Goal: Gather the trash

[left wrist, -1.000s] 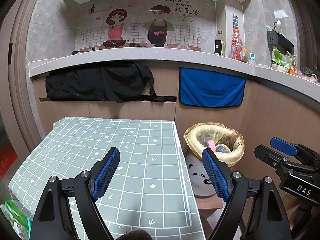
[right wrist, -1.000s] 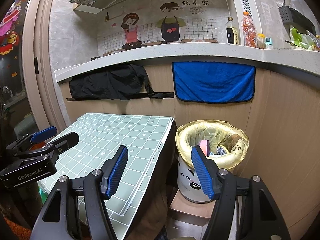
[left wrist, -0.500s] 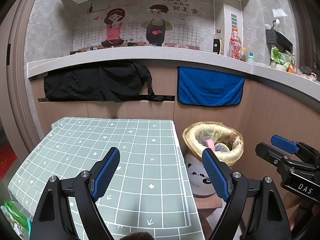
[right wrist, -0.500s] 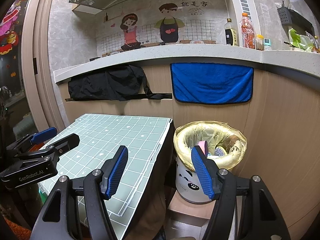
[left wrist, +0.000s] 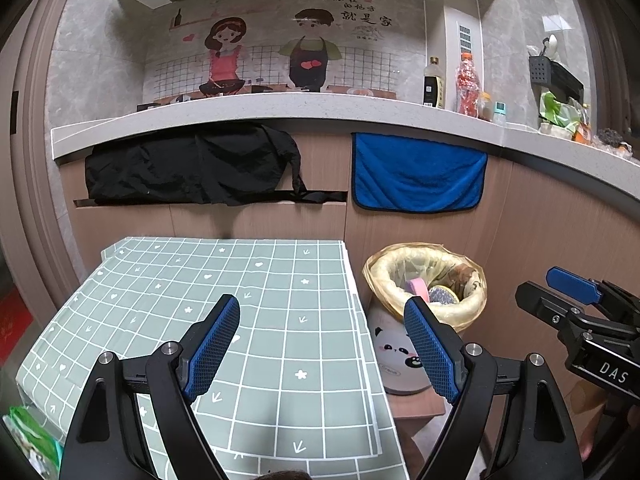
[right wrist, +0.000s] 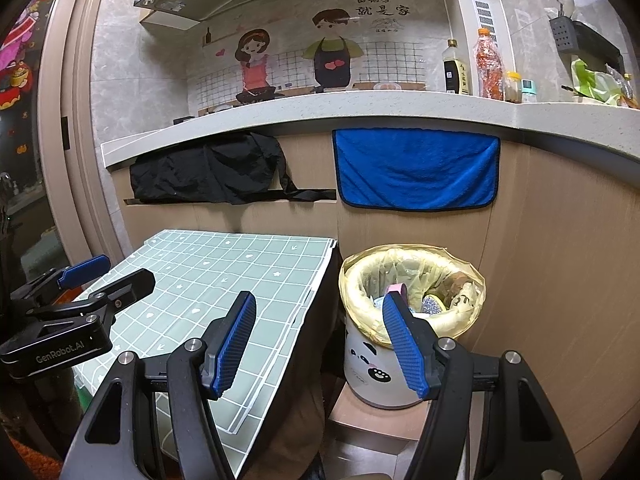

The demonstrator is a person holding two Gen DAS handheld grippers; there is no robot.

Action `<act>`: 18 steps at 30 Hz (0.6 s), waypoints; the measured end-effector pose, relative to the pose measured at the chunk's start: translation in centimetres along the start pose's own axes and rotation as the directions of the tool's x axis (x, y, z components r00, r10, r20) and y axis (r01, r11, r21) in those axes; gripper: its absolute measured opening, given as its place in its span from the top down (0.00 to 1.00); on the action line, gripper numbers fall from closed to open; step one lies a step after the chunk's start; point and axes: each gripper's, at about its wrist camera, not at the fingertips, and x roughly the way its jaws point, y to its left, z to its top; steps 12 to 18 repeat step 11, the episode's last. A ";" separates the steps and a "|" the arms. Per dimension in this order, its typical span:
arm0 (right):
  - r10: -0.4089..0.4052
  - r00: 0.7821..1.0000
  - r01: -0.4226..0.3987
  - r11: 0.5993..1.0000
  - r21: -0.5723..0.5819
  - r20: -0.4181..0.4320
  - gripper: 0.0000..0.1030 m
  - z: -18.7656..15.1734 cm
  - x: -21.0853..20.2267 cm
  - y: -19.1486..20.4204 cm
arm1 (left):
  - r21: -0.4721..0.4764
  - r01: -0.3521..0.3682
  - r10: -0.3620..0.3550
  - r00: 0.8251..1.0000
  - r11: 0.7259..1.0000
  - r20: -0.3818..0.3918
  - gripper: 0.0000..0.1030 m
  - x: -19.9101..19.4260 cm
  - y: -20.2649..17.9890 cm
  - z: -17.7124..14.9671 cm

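Both hand-held grippers were held up in the air with nothing between the fingers. The left gripper (left wrist: 322,344) was spread wide apart above the green grid-patterned tablecloth with little white stars and hearts (left wrist: 224,280), and the right gripper (right wrist: 320,344) was spread just as wide, parked over the gap between the table edge and the bin. The white round panda-face trash bin (right wrist: 376,376) lined with a yellowish plastic bag (right wrist: 412,264) was set on a small wooden stool (right wrist: 372,424) just beside the table's right edge, up against the wooden counter front. Trash was already piled inside it: a pink roll of something (left wrist: 418,286), a shiny silvery crumpled piece (left wrist: 442,295) and some brownish stuff (too scrunched up to be named). A blue towel (left wrist: 418,176) and a black cloth (left wrist: 192,168) were draped from the counter edge behind. Bottles (left wrist: 434,82) were lined up on the pale stone countertop (left wrist: 280,110)
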 end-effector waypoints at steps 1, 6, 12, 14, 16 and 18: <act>-0.001 1.000 0.001 1.000 0.001 -0.001 0.39 0.0 0.0 0.0 | 0.001 0.002 -0.002 1.000 1.000 -0.002 0.18 0.1 0.2 0.0; -0.009 1.000 0.009 1.000 0.004 -0.001 0.39 0.0 0.1 -0.2 | 0.003 0.009 -0.009 1.000 1.000 -0.004 0.18 0.4 0.4 -0.1; -0.023 1.000 0.023 1.000 0.001 -0.015 0.39 0.0 0.7 -0.2 | -0.005 0.002 -0.002 1.000 1.000 -0.008 0.20 1.5 1.5 -0.1; -0.023 1.000 0.023 1.000 0.001 -0.015 0.39 0.0 0.7 -0.2 | -0.005 0.002 -0.002 1.000 1.000 -0.008 0.20 1.5 1.5 -0.1; -0.023 1.000 0.023 1.000 0.001 -0.015 0.39 0.0 0.7 -0.2 | -0.005 0.002 -0.002 1.000 1.000 -0.008 0.20 1.5 1.5 -0.1; -0.023 1.000 0.023 1.000 0.001 -0.015 0.39 0.0 0.7 -0.2 | -0.005 0.002 -0.002 1.000 1.000 -0.008 0.20 1.5 1.5 -0.1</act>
